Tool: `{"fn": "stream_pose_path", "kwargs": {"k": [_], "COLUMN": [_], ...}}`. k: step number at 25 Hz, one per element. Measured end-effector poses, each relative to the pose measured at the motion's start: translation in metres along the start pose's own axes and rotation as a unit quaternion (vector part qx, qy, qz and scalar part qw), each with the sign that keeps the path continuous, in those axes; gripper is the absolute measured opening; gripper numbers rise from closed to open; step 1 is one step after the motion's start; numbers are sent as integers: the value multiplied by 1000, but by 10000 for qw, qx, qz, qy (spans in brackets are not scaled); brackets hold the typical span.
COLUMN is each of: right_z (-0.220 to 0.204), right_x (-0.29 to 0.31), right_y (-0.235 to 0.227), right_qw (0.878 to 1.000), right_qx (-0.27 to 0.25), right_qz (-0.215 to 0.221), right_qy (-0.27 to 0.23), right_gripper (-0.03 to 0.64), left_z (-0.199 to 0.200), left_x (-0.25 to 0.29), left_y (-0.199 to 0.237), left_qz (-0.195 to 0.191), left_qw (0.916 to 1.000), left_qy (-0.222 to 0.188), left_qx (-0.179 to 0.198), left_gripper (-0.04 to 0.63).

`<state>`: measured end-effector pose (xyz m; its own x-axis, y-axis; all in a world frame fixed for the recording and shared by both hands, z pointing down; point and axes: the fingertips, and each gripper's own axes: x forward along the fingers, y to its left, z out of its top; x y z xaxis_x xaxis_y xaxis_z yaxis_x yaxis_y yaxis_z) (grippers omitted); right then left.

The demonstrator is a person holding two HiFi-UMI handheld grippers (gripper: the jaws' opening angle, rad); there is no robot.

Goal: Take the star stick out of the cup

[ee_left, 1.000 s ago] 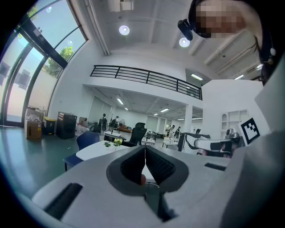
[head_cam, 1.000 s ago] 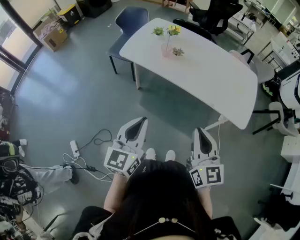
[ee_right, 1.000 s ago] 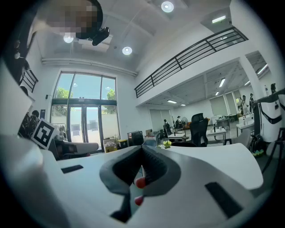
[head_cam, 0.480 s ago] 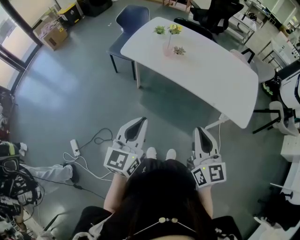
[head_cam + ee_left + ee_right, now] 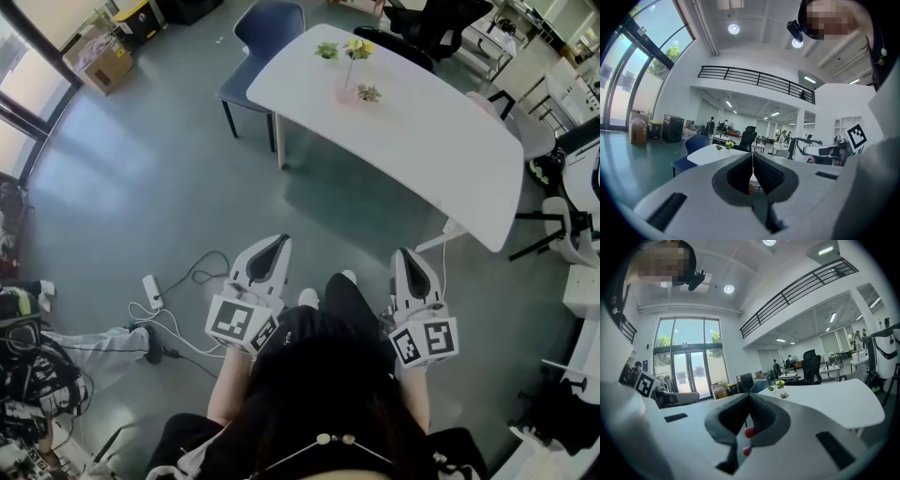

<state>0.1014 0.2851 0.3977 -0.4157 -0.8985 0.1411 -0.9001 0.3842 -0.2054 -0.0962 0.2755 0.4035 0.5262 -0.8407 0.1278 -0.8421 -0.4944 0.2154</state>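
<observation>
A pale pink cup (image 5: 347, 92) stands on the far part of the white table (image 5: 422, 141), several steps ahead of me. Thin sticks rise from it, one with a green star-like top (image 5: 326, 50), one with a yellow top (image 5: 355, 47); a small green-white piece (image 5: 368, 93) sits by the rim. My left gripper (image 5: 273, 247) and right gripper (image 5: 408, 260) hang low over the grey floor, far from the table, both shut and empty. The left gripper (image 5: 752, 157) view shows the cup's sticks (image 5: 726, 146) small and distant. The right gripper (image 5: 750, 397) view shows the yellow top (image 5: 780, 384) likewise.
A blue chair (image 5: 270, 26) stands at the table's far left end, black office chairs (image 5: 427, 23) behind it. A power strip with cables (image 5: 150, 292) lies on the floor at my left, beside a seated person's leg (image 5: 98, 347). Cardboard boxes (image 5: 98, 64) sit by the window.
I have stepped towards the table: a dark trouser leg now reaches forward between the grippers, and the table has shifted slightly in view. Both grippers stay shut.
</observation>
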Motion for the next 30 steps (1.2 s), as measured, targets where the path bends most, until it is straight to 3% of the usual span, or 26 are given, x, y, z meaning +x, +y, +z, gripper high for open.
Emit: {"fn": "stream_pose_path", "kwargs": {"k": [10, 23, 30], "right_z": [12, 35, 27], "right_x": [69, 234, 315], "right_y": [-36, -147, -196], "right_qw": [10000, 9993, 9962], "right_qx": [8, 154, 258], "right_qz": [5, 112, 279], "right_qy": [-22, 315, 787], "right_gripper": [3, 3, 5], "left_z": [5, 57, 76], "left_x": [58, 242, 298], "left_y": [38, 101, 117], "left_qz": [101, 210, 313], "left_qw": [9999, 9998, 9995], "left_qy": [59, -39, -37], "left_qx": [-47, 15, 37], "left_gripper": [8, 8, 8]}}
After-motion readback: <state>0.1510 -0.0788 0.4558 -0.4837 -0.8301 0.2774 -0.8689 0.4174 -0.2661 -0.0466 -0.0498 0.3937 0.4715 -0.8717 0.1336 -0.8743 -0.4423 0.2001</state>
